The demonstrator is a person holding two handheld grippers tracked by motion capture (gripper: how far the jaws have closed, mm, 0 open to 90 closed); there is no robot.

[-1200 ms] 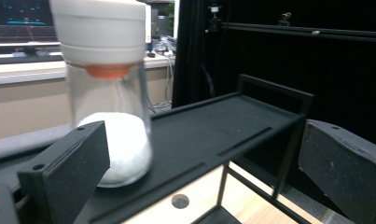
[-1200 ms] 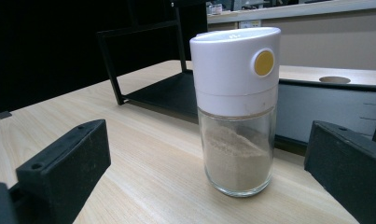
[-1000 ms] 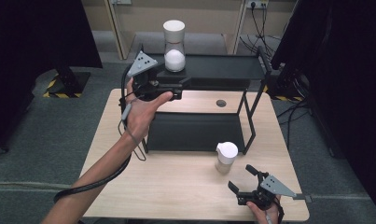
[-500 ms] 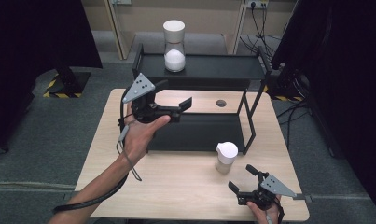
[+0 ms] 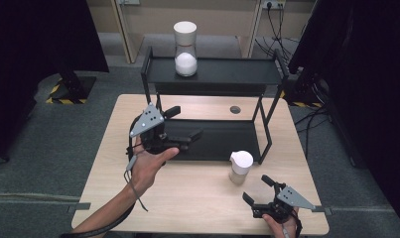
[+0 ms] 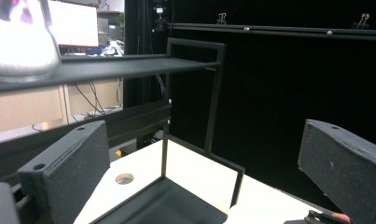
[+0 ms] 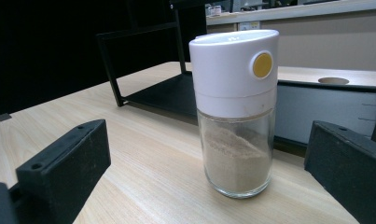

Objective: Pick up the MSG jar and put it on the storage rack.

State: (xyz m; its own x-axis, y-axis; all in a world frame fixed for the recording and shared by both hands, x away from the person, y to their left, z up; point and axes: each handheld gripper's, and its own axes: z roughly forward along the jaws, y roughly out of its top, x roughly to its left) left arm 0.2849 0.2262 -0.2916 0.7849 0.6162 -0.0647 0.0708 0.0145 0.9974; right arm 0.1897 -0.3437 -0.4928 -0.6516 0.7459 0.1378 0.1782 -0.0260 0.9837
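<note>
A glass jar with white powder and a white lid (image 5: 185, 48) stands on the top shelf of a black two-tier rack (image 5: 267, 73); it appears blurred at the upper left in the left gripper view (image 6: 17, 51). My left gripper (image 5: 184, 123) hovers open and empty over the left part of the lower shelf (image 5: 227, 141). A second jar (image 5: 240, 167), with brownish powder, a white cap and a yellow button, stands on the table in front of the rack. My right gripper (image 5: 255, 188) rests open near the front edge, pointing at that jar (image 7: 234, 112), a short way from it.
The wooden table (image 5: 197, 198) has a round cable hole (image 5: 234, 109) behind the rack. The rack's upright posts (image 5: 265, 124) stand at its right end. Dark curtains flank the table, and cables lie on the floor at the back right.
My left gripper has come down and back from the top shelf's front edge to the lower shelf, still open. The right gripper and both jars have stayed put.
</note>
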